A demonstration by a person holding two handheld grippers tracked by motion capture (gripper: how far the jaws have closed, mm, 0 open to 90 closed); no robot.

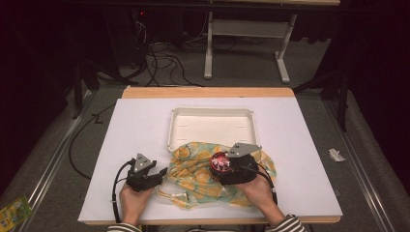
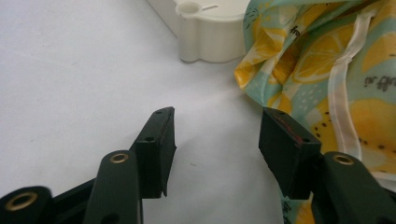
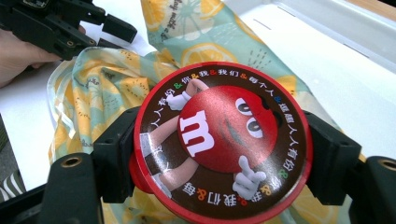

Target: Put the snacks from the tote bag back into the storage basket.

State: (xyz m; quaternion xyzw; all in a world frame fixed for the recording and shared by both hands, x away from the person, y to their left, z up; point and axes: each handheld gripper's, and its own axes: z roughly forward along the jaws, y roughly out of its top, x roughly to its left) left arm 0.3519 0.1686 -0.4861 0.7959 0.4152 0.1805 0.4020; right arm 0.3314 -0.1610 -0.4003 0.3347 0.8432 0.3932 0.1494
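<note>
My right gripper [image 3: 219,158] holds the round red tin [image 3: 220,142] clamped between its jaws above the lemon cloth [image 3: 112,88]; my left gripper [image 2: 217,140] jaws stand wide, empty, beside the cloth's edge.

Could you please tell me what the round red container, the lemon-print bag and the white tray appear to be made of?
Round red container: probably tin or hard plastic, glossy, with highlights across the printed lid. Lemon-print bag: soft woven cloth, matte, creased, with a white drawstring. White tray: likely moulded plastic, smooth, with rounded corners.
</note>
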